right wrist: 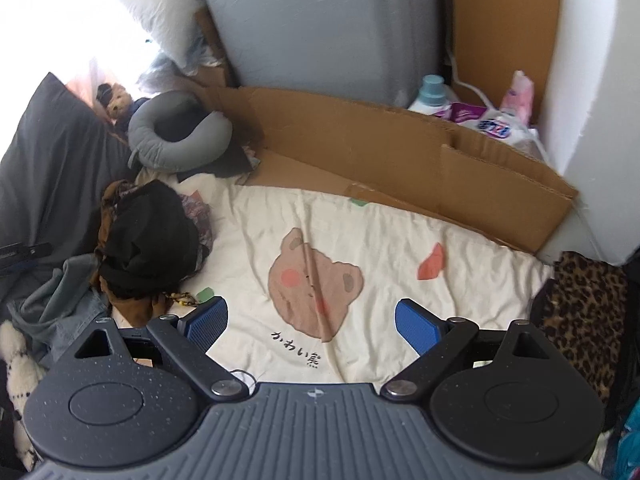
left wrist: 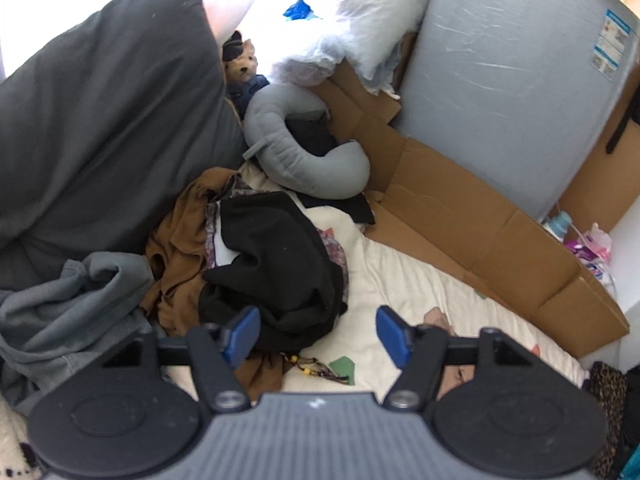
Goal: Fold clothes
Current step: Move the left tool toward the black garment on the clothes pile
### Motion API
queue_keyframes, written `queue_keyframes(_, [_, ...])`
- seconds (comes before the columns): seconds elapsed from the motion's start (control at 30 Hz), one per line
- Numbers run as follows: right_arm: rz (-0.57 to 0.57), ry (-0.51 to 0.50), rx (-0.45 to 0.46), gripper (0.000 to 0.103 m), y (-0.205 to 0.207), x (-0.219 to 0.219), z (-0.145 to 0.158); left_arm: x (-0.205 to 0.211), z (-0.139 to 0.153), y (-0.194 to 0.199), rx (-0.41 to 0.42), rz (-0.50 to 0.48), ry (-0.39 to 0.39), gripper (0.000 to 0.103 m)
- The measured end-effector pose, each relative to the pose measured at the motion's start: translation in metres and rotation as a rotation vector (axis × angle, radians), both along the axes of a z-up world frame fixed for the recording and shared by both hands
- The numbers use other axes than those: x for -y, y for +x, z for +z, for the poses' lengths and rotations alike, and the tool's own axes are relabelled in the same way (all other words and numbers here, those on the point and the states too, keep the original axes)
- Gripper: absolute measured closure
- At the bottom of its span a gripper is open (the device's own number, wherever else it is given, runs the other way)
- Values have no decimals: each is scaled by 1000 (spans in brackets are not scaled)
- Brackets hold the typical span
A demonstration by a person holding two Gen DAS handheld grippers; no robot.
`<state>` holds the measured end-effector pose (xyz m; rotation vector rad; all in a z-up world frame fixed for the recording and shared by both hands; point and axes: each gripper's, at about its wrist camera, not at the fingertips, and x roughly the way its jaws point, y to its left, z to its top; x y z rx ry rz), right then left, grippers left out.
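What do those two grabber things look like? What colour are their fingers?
Both look alike. The left gripper and right gripper each have two bright blue finger pads with a bumpy texture, on black hinged bars with silver pins. Behind sit two round black discs and a ribbed grey body with a small white mark.

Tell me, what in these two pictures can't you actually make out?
- Patterned garment, left wrist view: mostly buried under the black garment; its type is unclear.
- Label on the grey mattress, left wrist view: print too small and blurred.
- Leopard-print fabric, right wrist view: cut off by the picture's edge.
- Area near the white pillow, left wrist view: washed out by glare.
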<state>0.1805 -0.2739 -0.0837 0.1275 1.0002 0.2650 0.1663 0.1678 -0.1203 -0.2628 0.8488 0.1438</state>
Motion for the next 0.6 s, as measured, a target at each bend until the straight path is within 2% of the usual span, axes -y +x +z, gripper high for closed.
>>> queue_keyframes(0.17, [51, 11, -12, 10, 9, -11, -21, -6, -28, 8, 18, -2, 12, 37])
queue_keyframes(0.37, [29, 28, -7, 9, 20, -8, -53, -20, -57, 21, 15, 49, 31, 37])
queue_keyframes(0.6, [25, -1, -38, 9, 26, -6, -85, -26, -74, 33, 24, 47, 87, 36])
